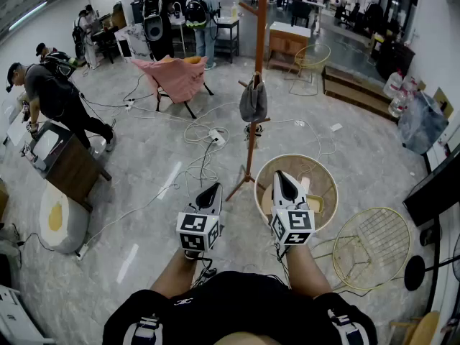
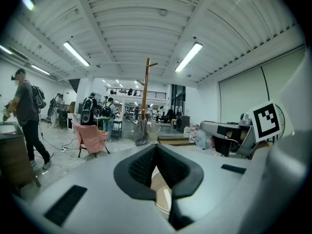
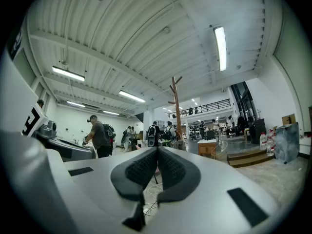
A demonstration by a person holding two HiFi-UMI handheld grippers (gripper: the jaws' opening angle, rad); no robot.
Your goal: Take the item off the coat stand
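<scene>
Grey bag (image 1: 253,100) is hanging partway up the coat stand (image 1: 261,20), apparently from a short peg, well ahead of both grippers. The person is holding the left gripper (image 1: 210,190) and the right gripper (image 1: 284,178) side by side in front of the body, each with its jaws pressed together and nothing between them. The step in hand looks like the approach. To do it well, the person should be stepping closer, minding the cables (image 1: 201,131) lying around the stand's feet and the round table (image 1: 327,175) standing just beside it, and opening one claw before reaching in. Gripping the bag near its top, where it is hooking over the peg, and lifting up and then away is probably the way to free it without pulling the slender stand over. The other gripper could be steadying the pole.
</scene>
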